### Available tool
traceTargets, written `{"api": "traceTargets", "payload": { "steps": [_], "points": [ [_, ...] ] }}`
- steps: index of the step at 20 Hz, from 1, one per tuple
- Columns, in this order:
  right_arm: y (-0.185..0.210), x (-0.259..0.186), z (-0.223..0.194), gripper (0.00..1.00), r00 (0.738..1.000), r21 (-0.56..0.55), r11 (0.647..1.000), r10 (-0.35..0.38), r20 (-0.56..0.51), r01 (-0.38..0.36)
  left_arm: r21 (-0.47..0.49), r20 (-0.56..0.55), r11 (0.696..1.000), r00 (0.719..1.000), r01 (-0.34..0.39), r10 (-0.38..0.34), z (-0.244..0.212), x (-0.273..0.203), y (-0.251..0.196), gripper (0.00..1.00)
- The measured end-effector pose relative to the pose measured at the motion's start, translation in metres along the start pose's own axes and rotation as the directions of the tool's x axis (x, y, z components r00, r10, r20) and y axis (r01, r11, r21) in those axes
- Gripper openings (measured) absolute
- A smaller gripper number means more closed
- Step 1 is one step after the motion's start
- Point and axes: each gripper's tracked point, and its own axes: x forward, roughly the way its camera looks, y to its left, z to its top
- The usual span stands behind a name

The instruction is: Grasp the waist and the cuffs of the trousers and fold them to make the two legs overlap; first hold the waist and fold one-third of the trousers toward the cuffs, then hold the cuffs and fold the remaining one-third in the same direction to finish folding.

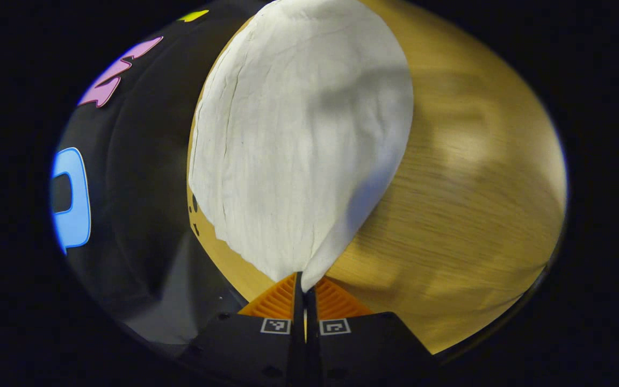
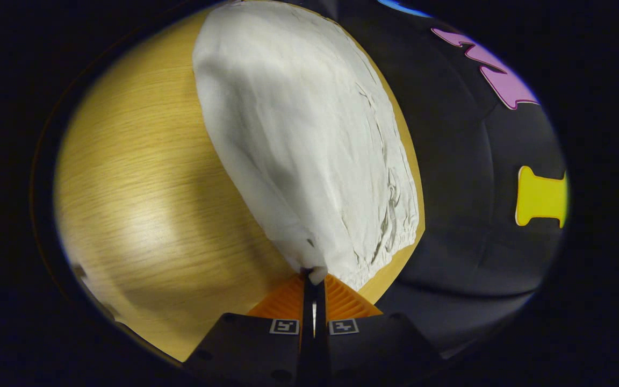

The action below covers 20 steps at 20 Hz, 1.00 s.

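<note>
Right now the left gripper (image 1: 304,282) has both fingers pressed together on a corner of the white trousers (image 1: 299,134), the cloth coming to a point between the tips and fanning out wide ahead of them. The right gripper (image 2: 314,275) is likewise clamped on the trousers (image 2: 299,134), pinching a bunched bit of fabric just beside the gathered, elasticated edge (image 2: 395,226).

In the left gripper view the trousers' left edge runs close along the rim of the wooden table (image 1: 476,215), with only a thin strip of wood between cloth and drop-off. The right edge of the cloth curves away and leaves a broad bare stretch of table on that side. A few small dark holes (image 1: 194,207) sit in the wood near the left rim.

In the right gripper view the layout mirrors: the gathered edge lies near the table's (image 2: 143,188) right rim, and the wide bare wood lies to the left of the cloth. The fabric looks creased along that gathered side and smoother toward the middle.

The tabletop is light wood grain with soft shadows and a glare patch. Beyond its rim hangs the booth's black cloth wall (image 2: 470,161).
</note>
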Motion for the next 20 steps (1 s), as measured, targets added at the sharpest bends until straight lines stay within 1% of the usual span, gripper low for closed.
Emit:
{"api": "traceTargets", "payload": {
  "steps": [3,6,8,11,13,17,19,20],
  "points": [
    [-0.006,-0.002,-0.004,0.05,0.999,-0.021,0.999,-0.04,-0.017,0.039,-0.083,0.002,0.996,0.999,0.032,-0.032,0.0,-0.001,0.004,0.05],
    [-0.026,-0.012,0.0,0.05,0.994,0.007,0.994,-0.111,-0.004,0.111,-0.123,0.035,0.991,0.998,-0.048,0.053,0.006,-0.016,0.033,0.06],
    [-0.045,-0.017,0.002,0.05,0.988,0.019,0.988,-0.154,-0.001,0.154,-0.155,0.046,0.982,0.992,-0.106,0.115,0.011,-0.025,0.061,0.06],
    [-0.092,-0.027,0.013,0.05,0.969,0.059,0.967,-0.248,0.019,0.247,-0.233,0.049,0.953,0.976,-0.193,0.21,0.017,-0.032,0.119,0.06],
    [-0.125,-0.029,0.02,0.05,0.952,0.097,0.948,-0.305,0.019,0.302,-0.252,0.053,0.937,0.963,-0.243,0.264,0.022,-0.032,0.155,0.06],
    [-0.176,-0.015,0.037,0.05,0.93,0.153,0.921,-0.366,0.026,0.358,-0.25,0.055,0.925,0.949,-0.287,0.309,0.03,-0.015,0.212,0.06],
    [-0.205,-0.006,0.053,0.05,0.904,0.156,0.897,-0.424,0.05,0.412,-0.268,0.058,0.92,0.949,-0.284,0.31,0.037,0.002,0.242,0.05],
    [-0.216,0.002,0.058,0.05,0.898,0.171,0.89,-0.436,0.051,0.423,-0.273,0.056,0.914,0.943,-0.301,0.328,0.041,0.011,0.26,0.05]
  ]
}}
